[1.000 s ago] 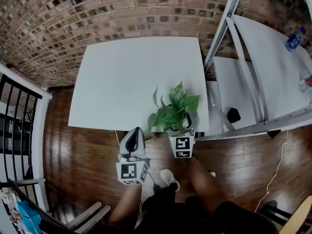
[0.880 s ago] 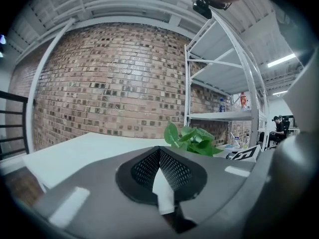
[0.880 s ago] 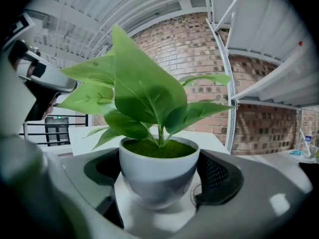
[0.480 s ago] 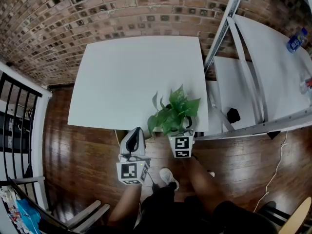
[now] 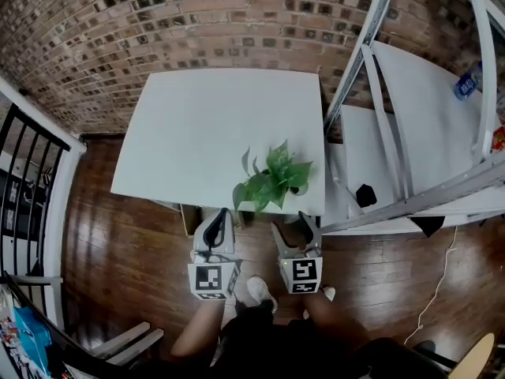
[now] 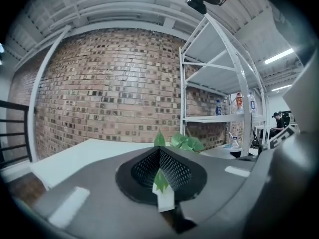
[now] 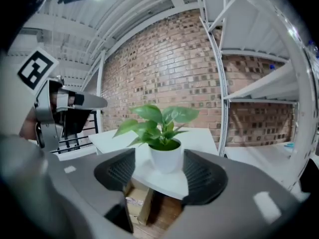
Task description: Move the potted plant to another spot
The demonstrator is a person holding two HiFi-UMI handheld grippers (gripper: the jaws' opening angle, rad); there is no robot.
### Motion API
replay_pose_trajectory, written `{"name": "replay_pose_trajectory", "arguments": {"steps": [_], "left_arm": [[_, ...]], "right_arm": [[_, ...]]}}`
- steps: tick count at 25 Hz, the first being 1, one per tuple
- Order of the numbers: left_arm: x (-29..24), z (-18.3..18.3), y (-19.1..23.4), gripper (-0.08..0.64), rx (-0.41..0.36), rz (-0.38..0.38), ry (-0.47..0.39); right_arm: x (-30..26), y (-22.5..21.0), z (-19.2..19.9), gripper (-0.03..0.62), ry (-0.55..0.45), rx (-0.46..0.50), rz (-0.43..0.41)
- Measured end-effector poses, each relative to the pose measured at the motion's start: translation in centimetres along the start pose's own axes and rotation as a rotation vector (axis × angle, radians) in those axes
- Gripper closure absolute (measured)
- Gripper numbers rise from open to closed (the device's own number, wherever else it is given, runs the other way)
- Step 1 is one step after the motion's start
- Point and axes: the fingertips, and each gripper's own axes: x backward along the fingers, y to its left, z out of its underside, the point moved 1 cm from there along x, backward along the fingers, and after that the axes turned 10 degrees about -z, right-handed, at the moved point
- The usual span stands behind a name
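Note:
The potted plant [image 5: 272,181], green leaves in a small white pot [image 7: 166,158], stands on the white table [image 5: 205,125] near its front right corner. My right gripper [image 5: 293,226] hangs just off the table's front edge, short of the pot. Its jaws are closing with nothing between them, and the pot sits farther ahead in the gap [image 7: 159,171]. My left gripper [image 5: 221,215] is to the plant's left, also off the front edge, with its pads [image 6: 160,156] together. The leaves [image 6: 182,142] show just above those pads.
White metal shelving [image 5: 410,133] stands right of the table, with a bottle [image 5: 465,85] on it. A cardboard box [image 7: 137,203] sits under the table's front edge. A brick wall [image 5: 197,14] runs behind, a black railing [image 5: 24,180] is at the left, and a chair [image 5: 130,342] is at the lower left.
My right gripper has drawn back from around the pot toward the person, leaving the plant standing on the table. The left gripper has barely shifted.

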Motion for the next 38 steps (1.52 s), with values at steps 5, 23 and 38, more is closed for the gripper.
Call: {"name": "replay_pose_trajectory", "arguments": {"steps": [5, 23, 38], "left_arm": [[1.9, -1.2, -2.6, 0.545, -0.026, 0.033, -0.017], [2.5, -7.7, -6.8, 0.545, 0.018, 0.046, -0.038], [3.5, -7.4, -6.4, 0.545, 0.009, 0.046, -0.035]], "right_arm": [[1.9, 0.9, -4.3, 0.528, -0.058, 0.077, -0.043], [5.2, 0.1, -13.6, 0.591, -0.121, 0.070, 0.073], [5.4, 2.5, -13.0, 0.591, -0.123, 0.072, 0.038]]}}
